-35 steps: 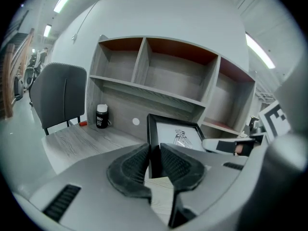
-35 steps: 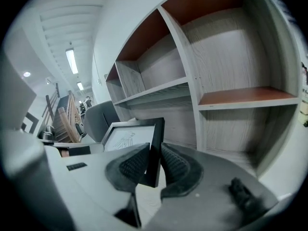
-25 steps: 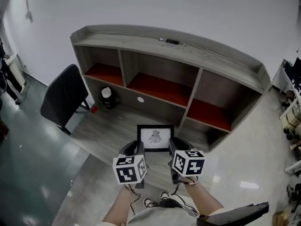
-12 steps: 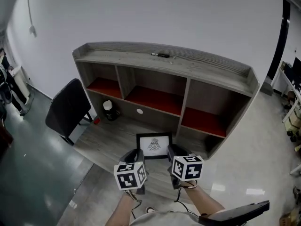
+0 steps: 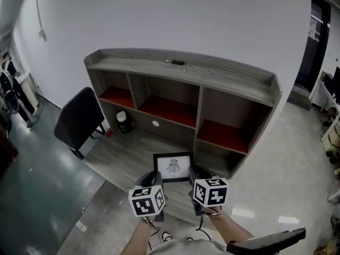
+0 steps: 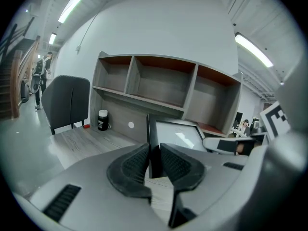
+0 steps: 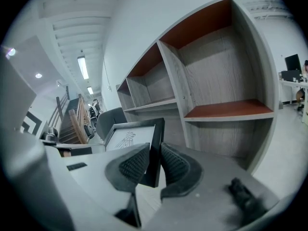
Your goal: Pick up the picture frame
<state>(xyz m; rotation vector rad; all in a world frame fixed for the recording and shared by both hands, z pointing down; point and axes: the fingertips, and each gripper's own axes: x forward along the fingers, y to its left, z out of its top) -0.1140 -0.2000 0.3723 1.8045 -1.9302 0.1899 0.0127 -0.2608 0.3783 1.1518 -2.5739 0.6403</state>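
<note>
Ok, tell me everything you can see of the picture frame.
The picture frame is a thin black rectangle around a white sheet with a small dark line drawing. It faces up toward the person, over the wooden desk. The left gripper is shut on its left side, the right gripper on its right side.

Black picture frame (image 5: 173, 167), white sheet inside; shelf unit (image 5: 223, 78) grey woodgrain, red shelf floors; chair (image 5: 79, 122) black

picture frame (image 5: 173, 166) drawn back from shelves (image 5: 212, 78)
</note>
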